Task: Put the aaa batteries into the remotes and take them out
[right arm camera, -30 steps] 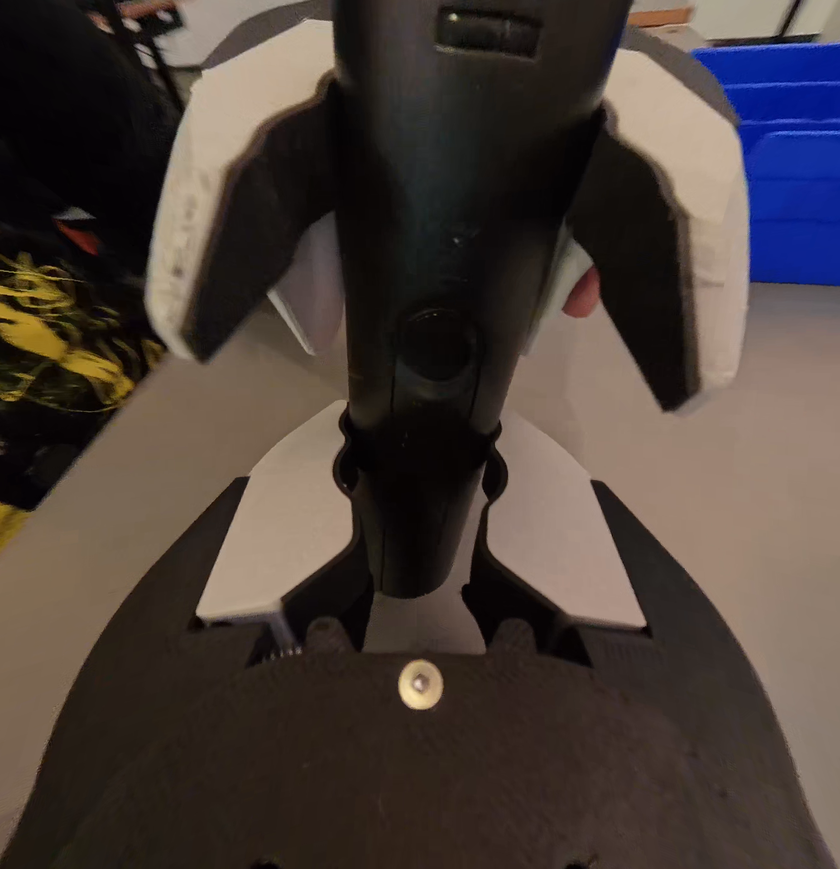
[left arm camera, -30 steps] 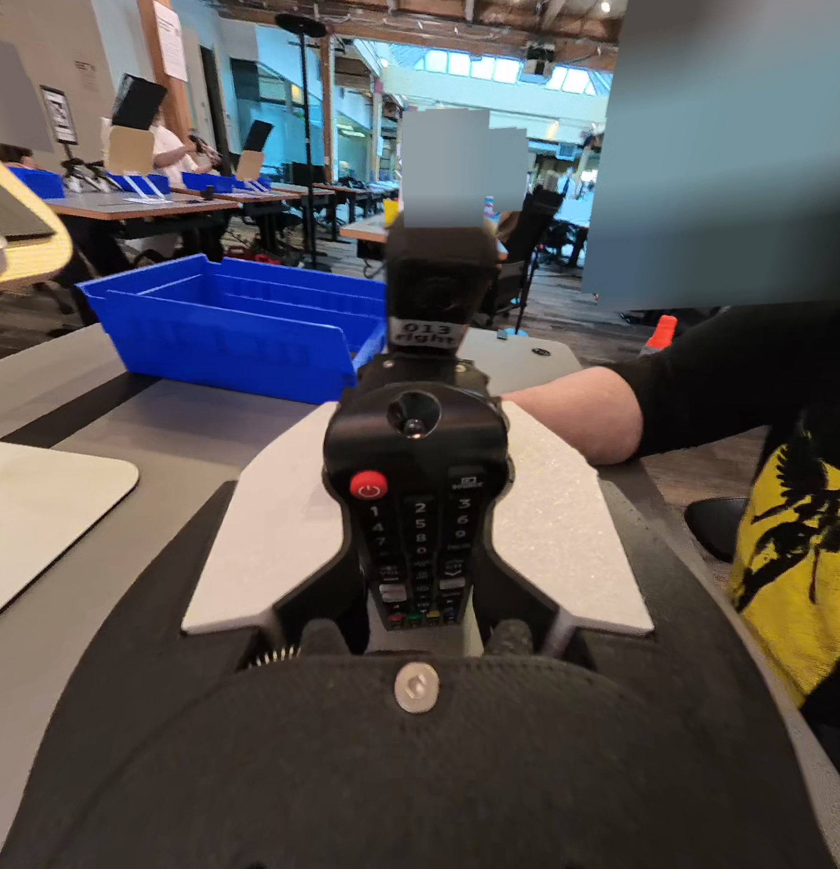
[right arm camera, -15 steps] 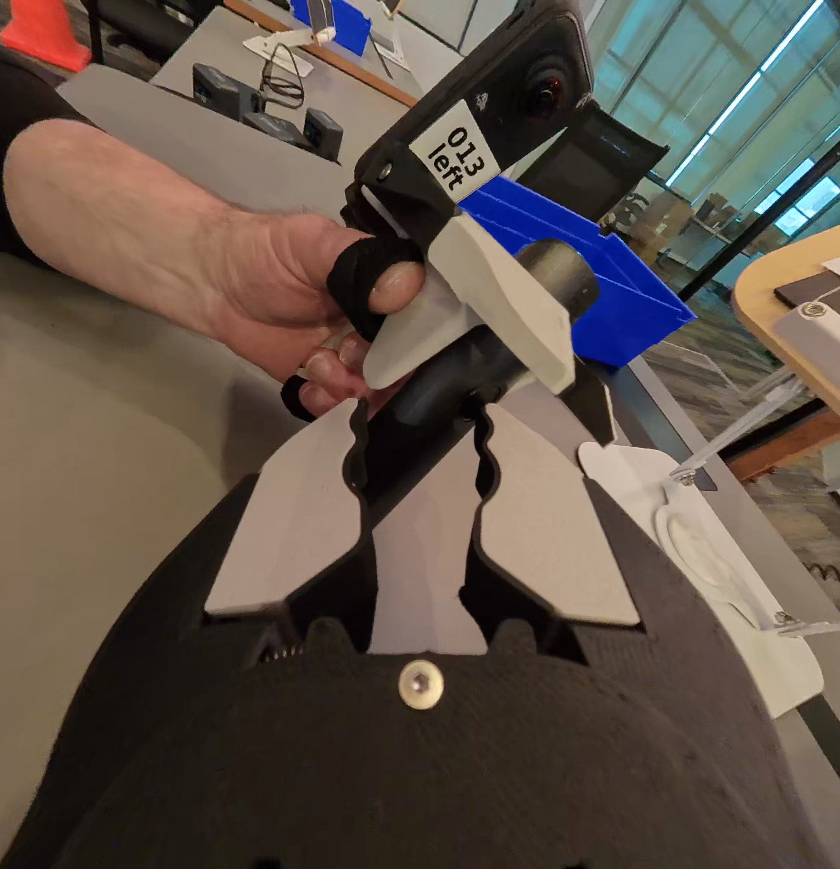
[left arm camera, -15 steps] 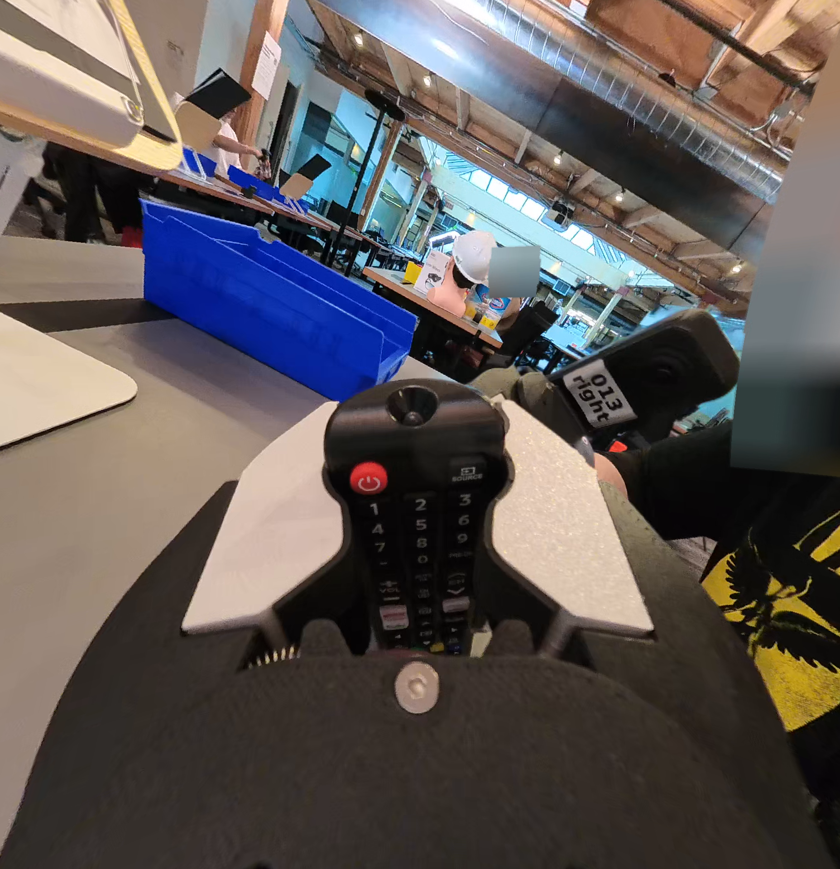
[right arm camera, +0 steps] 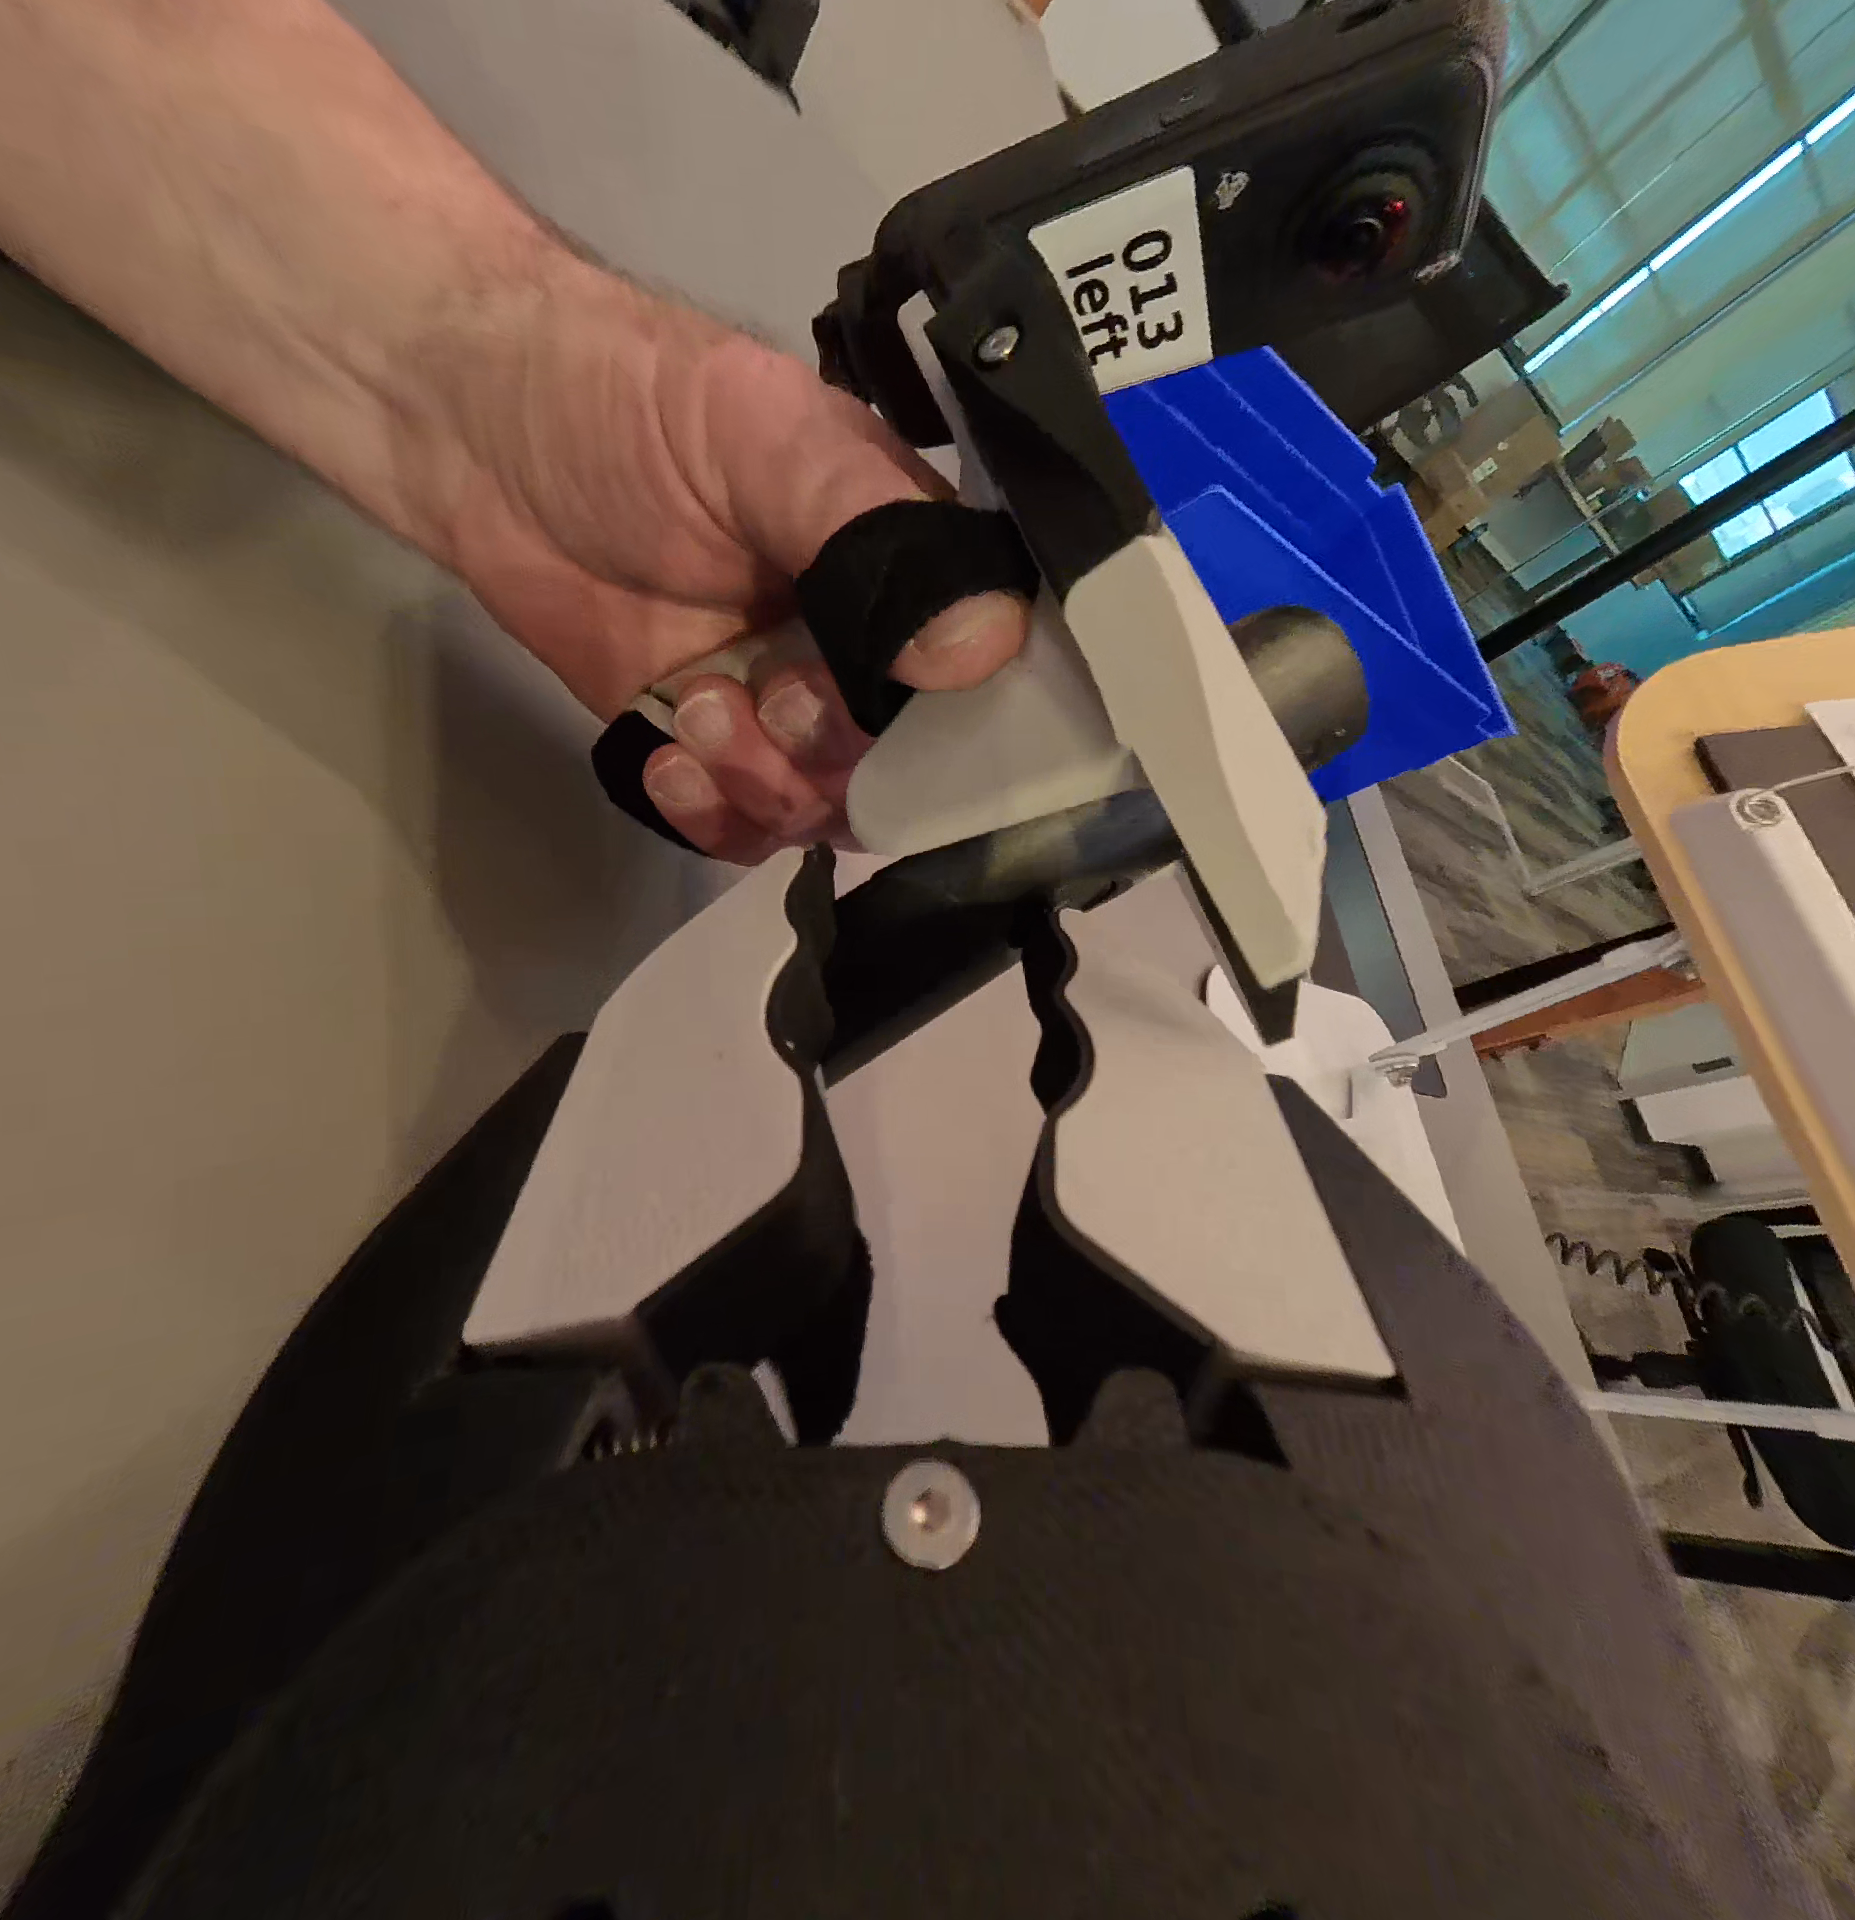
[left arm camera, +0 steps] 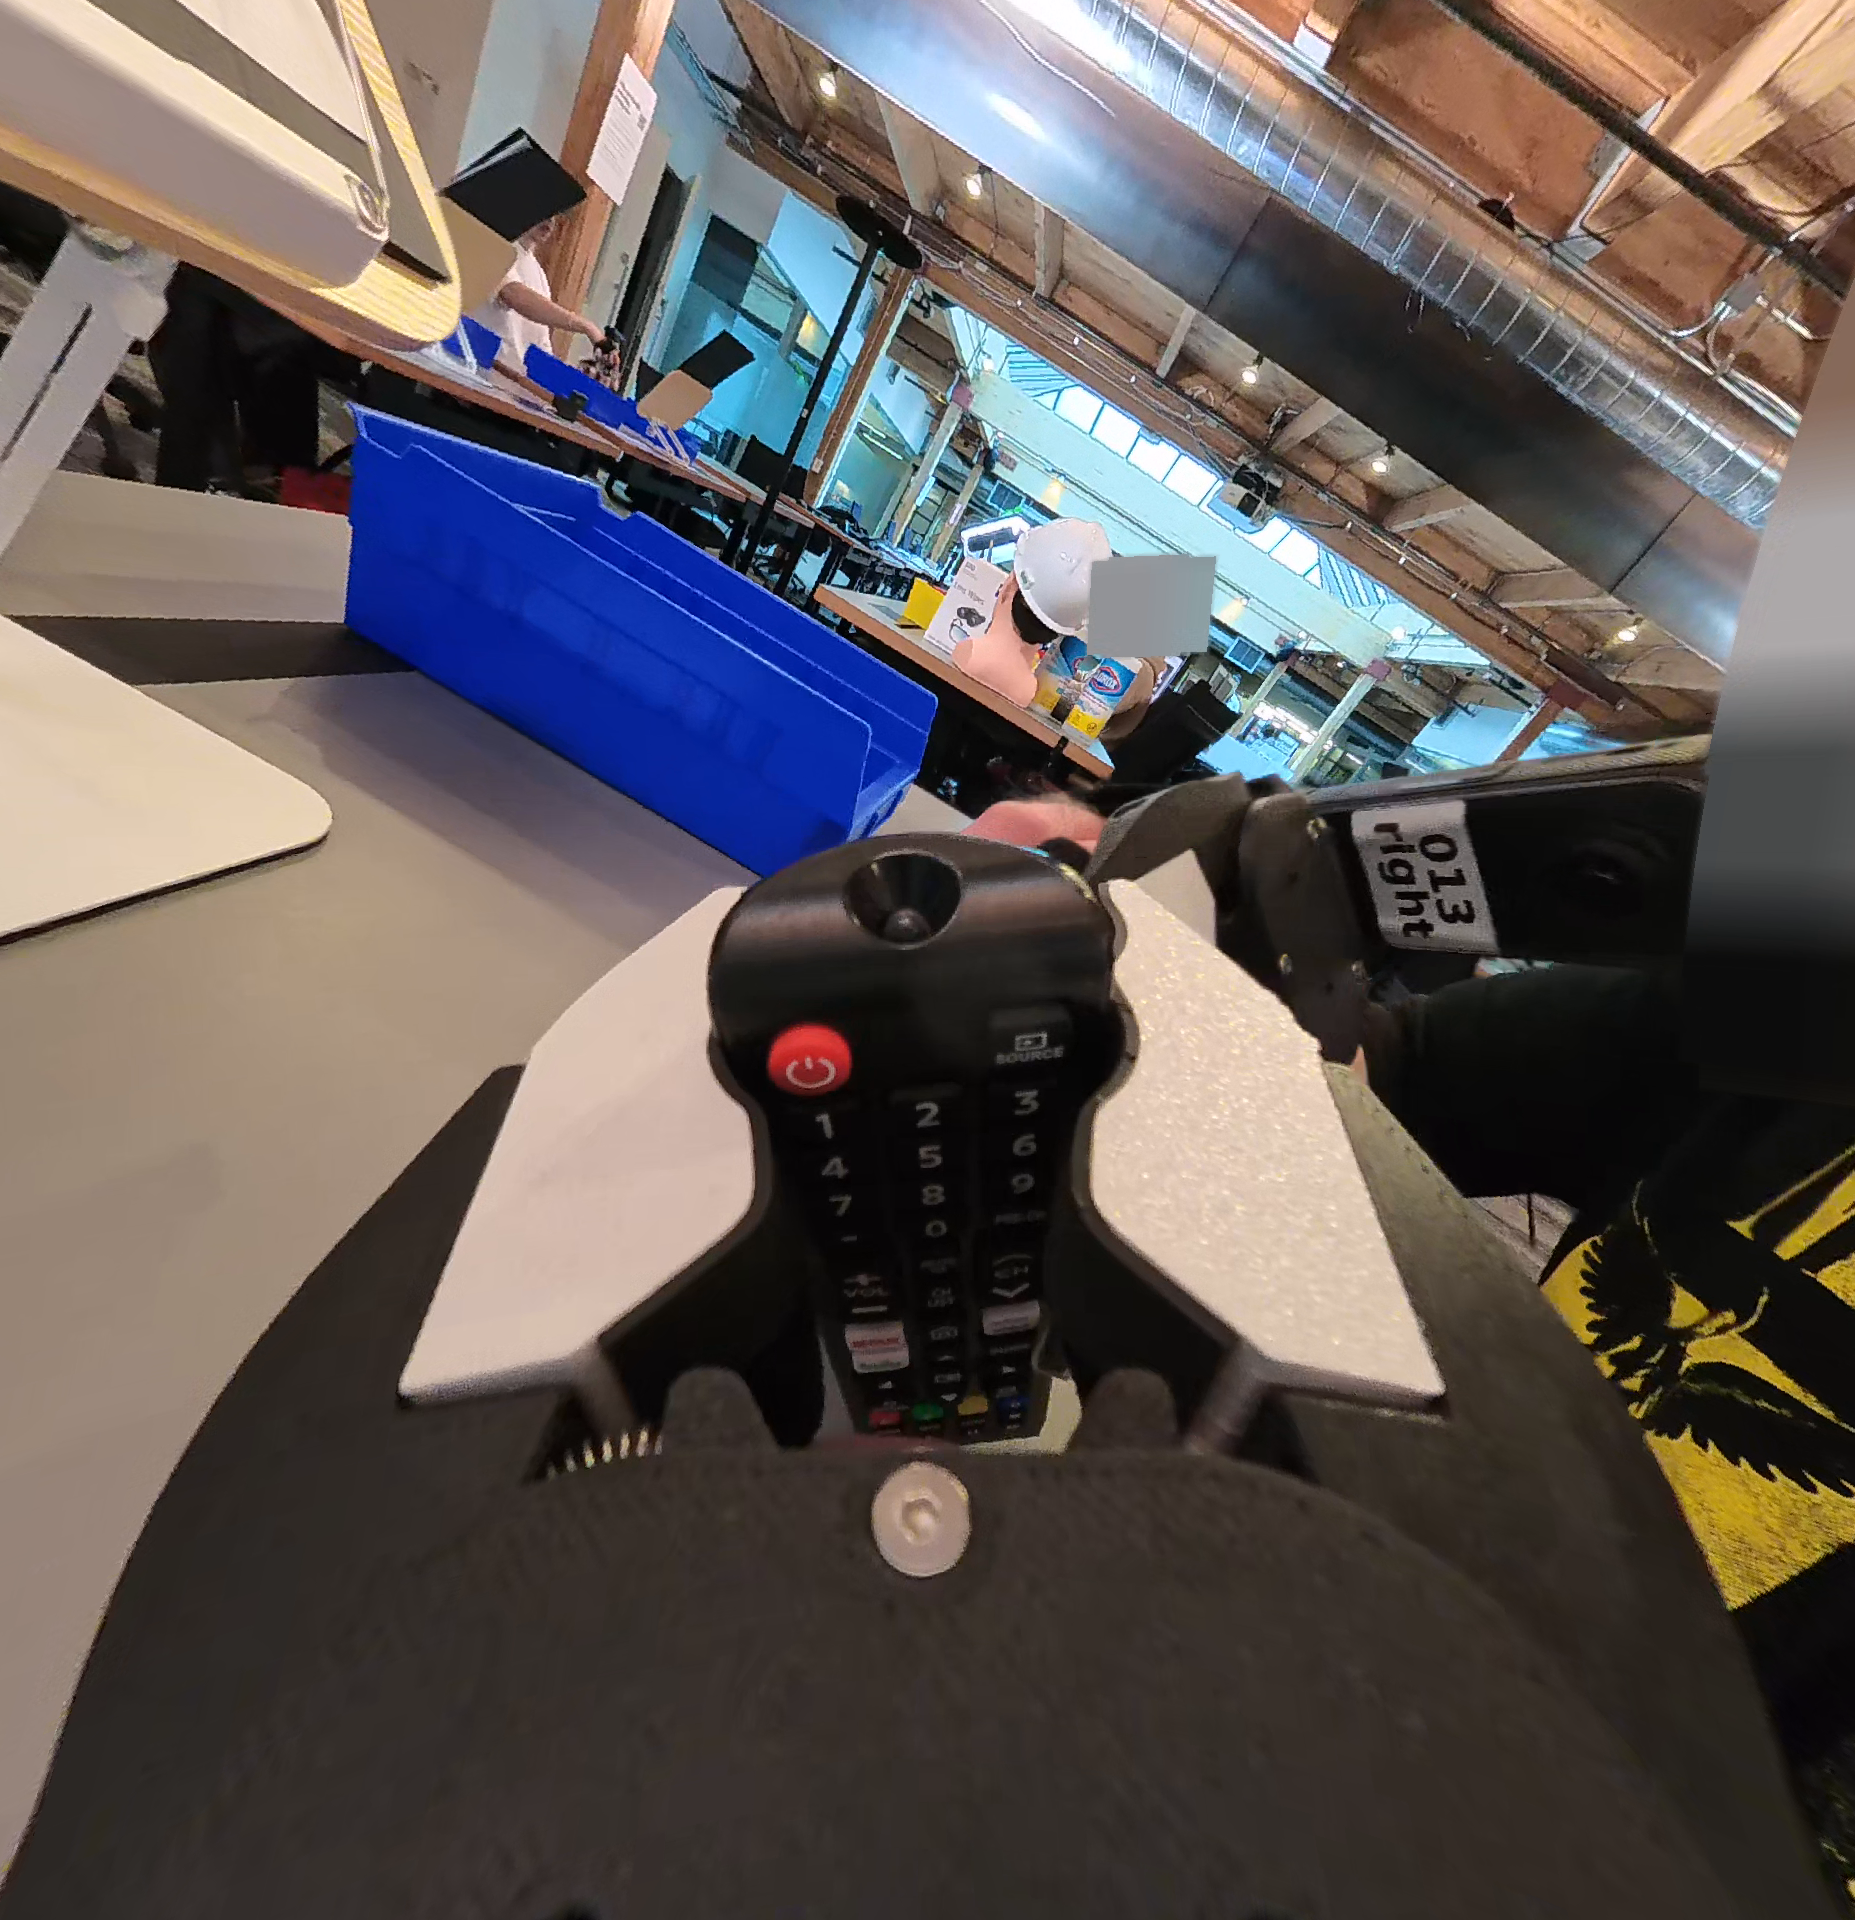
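Left wrist view: left gripper (left arm camera: pixel 918 1122) clamped on black remote (left arm camera: pixel 918 1164), button face up, red power key toward the far end, held above grey table (left arm camera: pixel 227 1039). Blue bin (left arm camera: pixel 611 644) behind. Right wrist view: right gripper (right arm camera: pixel 928 977) part open around the remote's rear end (right arm camera: pixel 902 966), contact with the pads unclear. Bare hand (right arm camera: pixel 694 582) gripping the left tool.

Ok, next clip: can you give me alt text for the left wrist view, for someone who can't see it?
The left tool is clamped on a black TV remote, button side up with its red power button near the far end, above a grey table. A blue plastic bin stands beyond, and the right tool's camera housing shows at right.
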### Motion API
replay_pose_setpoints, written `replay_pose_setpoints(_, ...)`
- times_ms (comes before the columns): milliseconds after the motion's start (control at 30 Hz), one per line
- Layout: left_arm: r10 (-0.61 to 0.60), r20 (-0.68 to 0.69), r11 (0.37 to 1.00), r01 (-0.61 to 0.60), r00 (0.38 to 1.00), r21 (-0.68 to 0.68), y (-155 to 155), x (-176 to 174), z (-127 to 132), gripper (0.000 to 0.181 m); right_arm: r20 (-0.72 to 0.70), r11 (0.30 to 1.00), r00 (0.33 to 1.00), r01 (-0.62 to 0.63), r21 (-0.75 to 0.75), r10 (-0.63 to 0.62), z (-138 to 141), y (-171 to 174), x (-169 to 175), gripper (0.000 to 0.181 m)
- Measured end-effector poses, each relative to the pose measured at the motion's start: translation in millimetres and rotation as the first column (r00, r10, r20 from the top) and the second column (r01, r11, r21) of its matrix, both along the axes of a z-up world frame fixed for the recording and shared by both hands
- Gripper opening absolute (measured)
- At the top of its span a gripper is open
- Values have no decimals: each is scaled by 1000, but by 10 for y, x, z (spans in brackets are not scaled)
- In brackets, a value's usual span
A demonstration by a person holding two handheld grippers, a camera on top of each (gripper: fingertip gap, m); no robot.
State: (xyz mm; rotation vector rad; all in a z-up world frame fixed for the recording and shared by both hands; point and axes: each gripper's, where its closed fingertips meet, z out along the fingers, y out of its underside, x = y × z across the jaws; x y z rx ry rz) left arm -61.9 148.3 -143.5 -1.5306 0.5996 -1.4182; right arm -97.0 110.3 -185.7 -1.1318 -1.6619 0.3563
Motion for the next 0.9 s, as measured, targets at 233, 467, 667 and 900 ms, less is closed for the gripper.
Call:
replay_pose_setpoints(233, -9, 3, 996, 9, 1000, -92, 25, 64, -88, 60, 81, 1000, 997, -19, 6, 18, -55, -75, -4, 28)
replay_pose_setpoints(467, 20, -24, 1000, -19, 1000, 24, 62, 0, 51, 60, -43, 997, 999, 19, -74, -22, 46, -82, -55, 36)
replay_pose_setpoints(667, -82, 48, 996, 81, 996, 21, -7, 45, 80, 60, -77, 987, 996, 40, -158, -53, 28, -27, -53, 57)
replay_pose_setpoints(900, -57, 211, 997, 45, 976, 62, 52, -189, 329, 60, -28, 902, 999, -36, -431, 27, -143, -133, 57, 59)
